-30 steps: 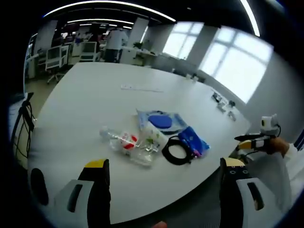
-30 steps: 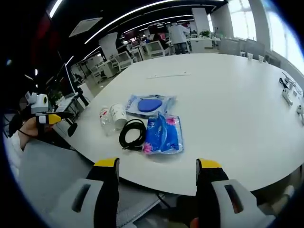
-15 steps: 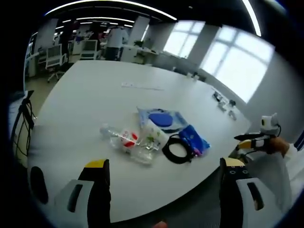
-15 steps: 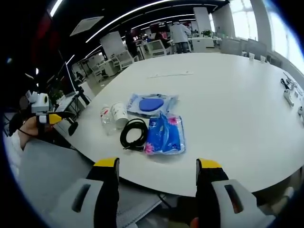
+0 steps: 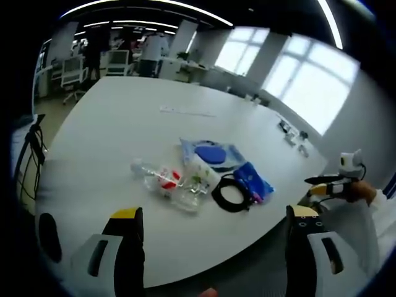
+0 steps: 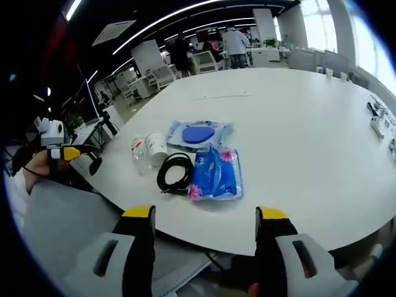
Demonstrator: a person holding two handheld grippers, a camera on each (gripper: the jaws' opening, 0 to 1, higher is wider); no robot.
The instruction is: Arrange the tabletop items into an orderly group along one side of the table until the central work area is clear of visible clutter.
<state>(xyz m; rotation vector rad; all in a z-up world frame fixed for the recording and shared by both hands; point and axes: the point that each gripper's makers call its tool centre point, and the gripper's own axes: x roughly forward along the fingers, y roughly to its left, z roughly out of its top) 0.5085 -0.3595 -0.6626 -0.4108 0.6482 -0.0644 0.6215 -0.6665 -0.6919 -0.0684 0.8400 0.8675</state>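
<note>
A small heap of items lies near the edge of a big white table (image 5: pixel 111 130) (image 6: pixel 297 124). It holds a clear plastic bottle (image 5: pixel 162 184) (image 6: pixel 140 152) lying on its side, a white cup (image 5: pixel 202 172) (image 6: pixel 154 147), a coiled black cable (image 5: pixel 231 195) (image 6: pixel 174 174), a blue packet (image 5: pixel 252 181) (image 6: pixel 214 174) and a clear bag with a blue round thing (image 5: pixel 213 153) (image 6: pixel 199 133). My left gripper (image 5: pixel 213 219) stands open, short of the table's edge. My right gripper (image 6: pixel 204 216) is open too, off the table's near rim. Each gripper shows small in the other's view (image 5: pixel 331 184) (image 6: pixel 64 154).
A thin strip (image 5: pixel 185 112) (image 6: pixel 223 96) lies farther across the table. Small dark objects (image 5: pixel 291 132) (image 6: pixel 377 124) sit at the far edge. Office chairs (image 5: pixel 75 73) and desks stand beyond, with people among them. Windows (image 5: pixel 309 86) light one side.
Both views have shifted only slightly. The items on the table lie as before and both grippers stay open.
</note>
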